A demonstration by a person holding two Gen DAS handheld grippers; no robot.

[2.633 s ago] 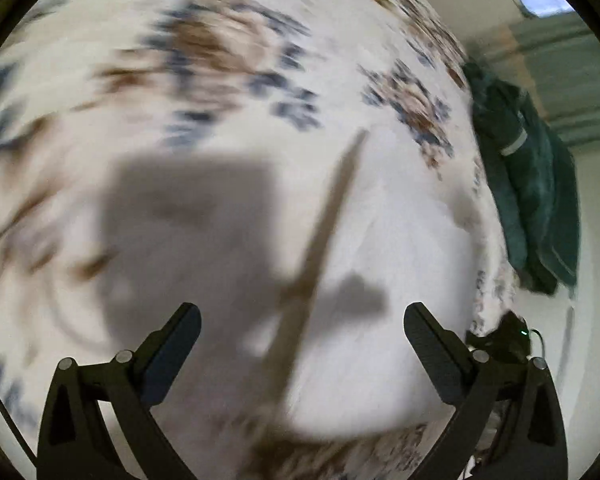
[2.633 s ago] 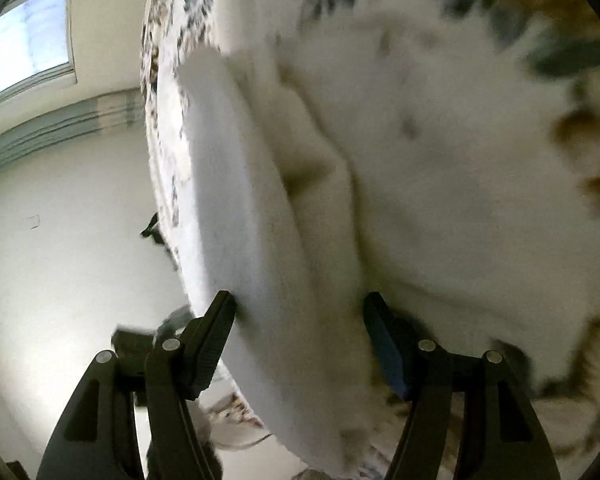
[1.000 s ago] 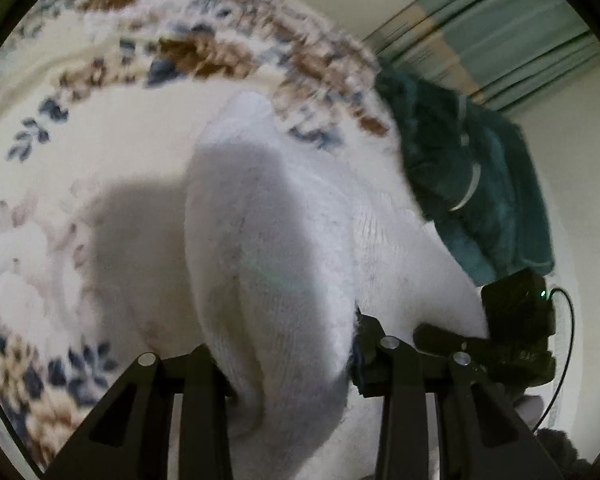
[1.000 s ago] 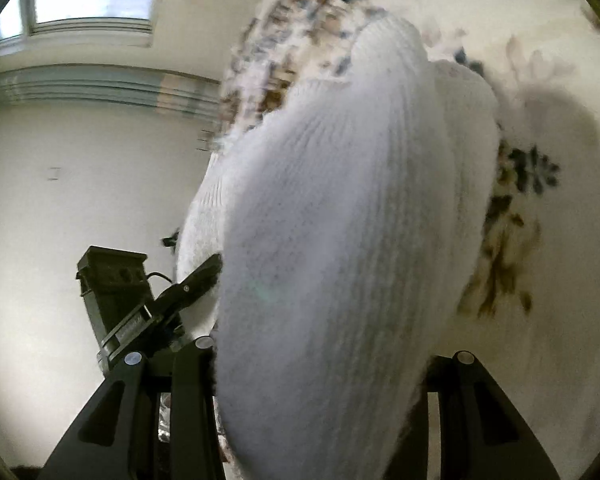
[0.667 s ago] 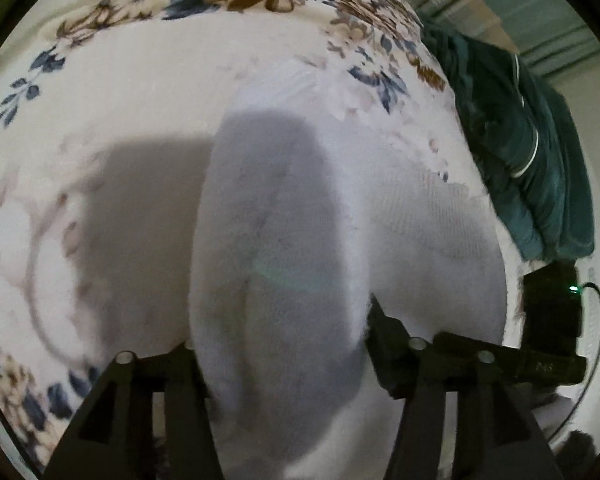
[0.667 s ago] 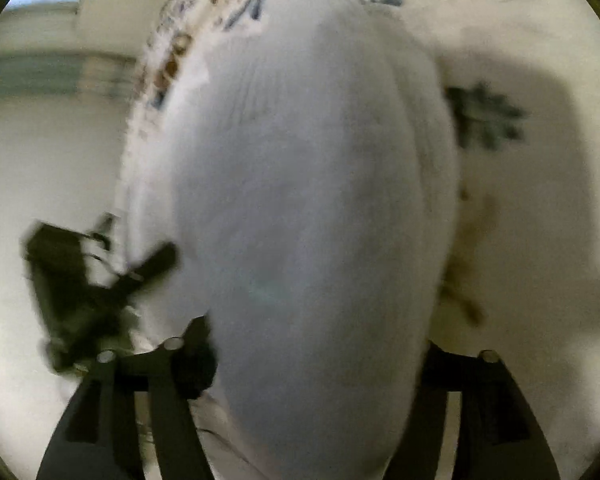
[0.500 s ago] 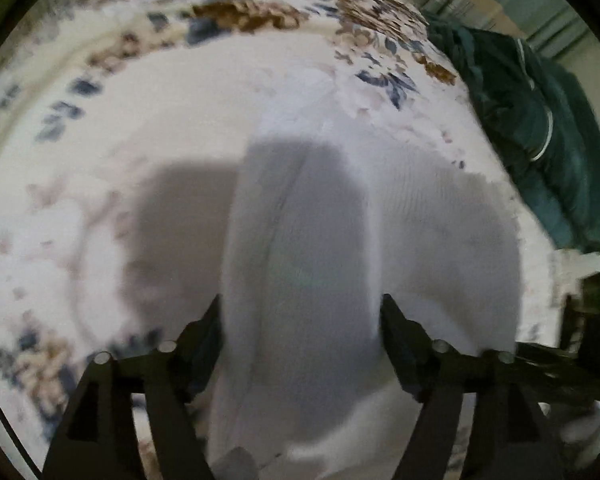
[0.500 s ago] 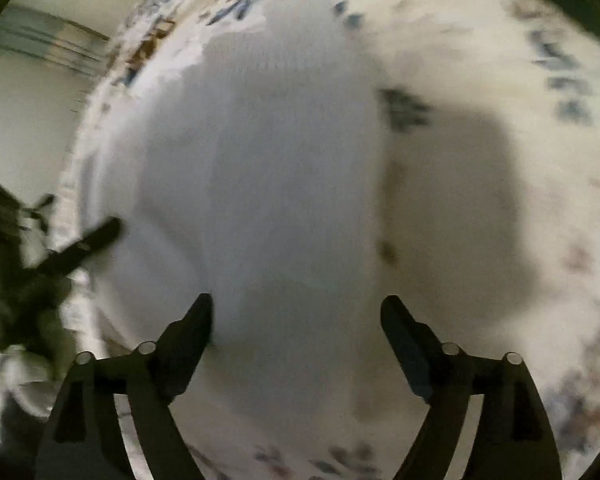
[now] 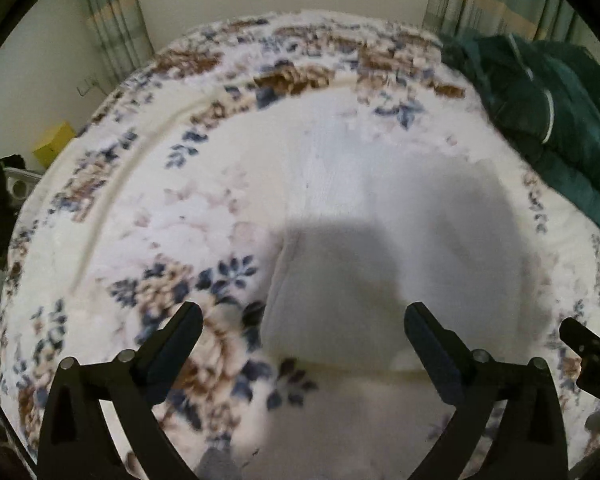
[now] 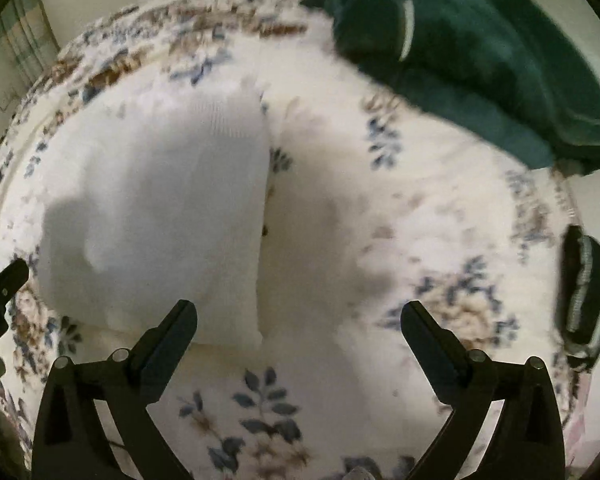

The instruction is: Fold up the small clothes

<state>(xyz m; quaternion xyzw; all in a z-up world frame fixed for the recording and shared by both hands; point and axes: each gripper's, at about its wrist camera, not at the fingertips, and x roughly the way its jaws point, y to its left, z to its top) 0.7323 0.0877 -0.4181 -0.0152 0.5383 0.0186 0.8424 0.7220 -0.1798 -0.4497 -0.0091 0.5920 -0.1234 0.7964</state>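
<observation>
Blanket [image 9: 148, 216] with blue & brown flowers covers the whole bed, biggest thing here. Green clothes [image 10: 480, 48] sit in a pile at the far right corner, well apart from the work. White cloth [image 9: 364, 216] lies flat in the middle of the blanket, looks folded once already, w/ its long side running away from the cameras. From the left gripper [image 9: 303, 330] the cloth is straight ahead & a bit right; its near left corner sits between the two fingers, not touched. From the right gripper [image 10: 299, 326] the cloth [image 10: 168, 208] is ahead & to the left, its right edge lining up near the left finger. So I think the left one is better placed for the next grab, prob. at the near edge, to fold it away. Both grippers are spread wide w/ nothing in them, hanging above the bed & tipped down at it. Small dark striped thing [image 10: 584, 292] lies at the right side, can't tell what it is.
</observation>
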